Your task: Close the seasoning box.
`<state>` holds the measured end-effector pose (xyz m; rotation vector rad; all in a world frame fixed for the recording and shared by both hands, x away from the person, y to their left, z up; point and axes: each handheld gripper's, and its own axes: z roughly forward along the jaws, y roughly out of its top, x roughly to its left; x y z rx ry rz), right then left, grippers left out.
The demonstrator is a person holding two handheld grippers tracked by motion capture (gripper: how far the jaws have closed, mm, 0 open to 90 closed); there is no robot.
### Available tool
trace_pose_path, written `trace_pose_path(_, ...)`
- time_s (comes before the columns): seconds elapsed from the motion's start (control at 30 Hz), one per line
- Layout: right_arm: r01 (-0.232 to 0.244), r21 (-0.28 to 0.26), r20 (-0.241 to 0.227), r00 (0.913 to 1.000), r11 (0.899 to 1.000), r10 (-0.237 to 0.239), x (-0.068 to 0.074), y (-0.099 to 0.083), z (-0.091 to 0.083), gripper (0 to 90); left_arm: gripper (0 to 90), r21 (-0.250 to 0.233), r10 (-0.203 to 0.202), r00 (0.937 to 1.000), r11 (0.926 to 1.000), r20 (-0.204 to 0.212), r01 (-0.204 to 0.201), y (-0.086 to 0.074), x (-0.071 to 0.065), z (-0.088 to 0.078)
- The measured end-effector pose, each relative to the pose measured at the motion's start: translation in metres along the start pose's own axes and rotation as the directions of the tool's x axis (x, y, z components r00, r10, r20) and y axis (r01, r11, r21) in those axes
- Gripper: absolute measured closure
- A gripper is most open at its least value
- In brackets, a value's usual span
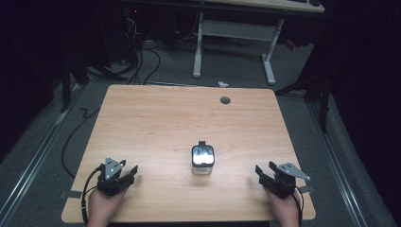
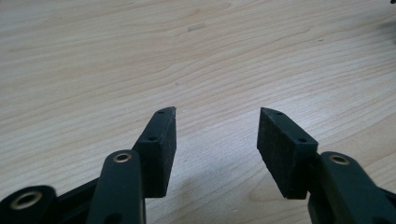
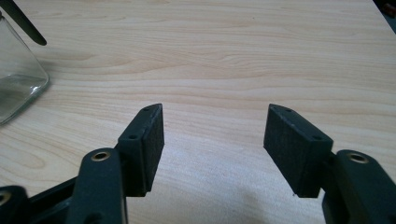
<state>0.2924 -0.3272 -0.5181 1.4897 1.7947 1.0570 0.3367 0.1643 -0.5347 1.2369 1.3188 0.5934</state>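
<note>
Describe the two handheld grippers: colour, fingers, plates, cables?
Both the left gripper and right gripper are black. Each carries a grey three-cornered plate on top and trails a black cable. The fingers are flat, dark, textured pads on screwed mounts with brass-coloured pivots.

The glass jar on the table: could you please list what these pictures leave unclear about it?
- Contents: in the high view the glass jar is small and its dark top reflects light, so I cannot tell whether anything is inside.
- Shape: the right gripper view's left edge cuts the jar off, leaving one corner.
- Dark piece at its far side: too small to identify in the high view.
</note>
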Motion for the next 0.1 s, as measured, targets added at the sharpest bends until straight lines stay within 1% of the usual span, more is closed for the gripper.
trace_pose_path(0.03,0.0,0.0,0.0,1.0,1.0,0.0,0.0,0.0,0.0,37.9,47.9,0.002,0.007,1.0,1.0,0.004,-0.007,0.0004,-0.002,-0.0002)
trace_pose_path(0.07,0.021,-0.004,-0.004,0.9998,1.0,-0.021,0.001,0.0022,0.0006,36.3,47.9,-0.004,0.015,0.9998,0.9999,0.013,-0.015,0.0012,-0.0058,-0.0009)
trace_pose_path(0.1,0.021,-0.004,-0.004,0.9998,1.0,-0.021,0.001,0.0022,0.0006,36.3,47.9,-0.004,0.015,0.9998,0.9999,0.013,-0.015,0.0012,-0.0058,-0.0009)
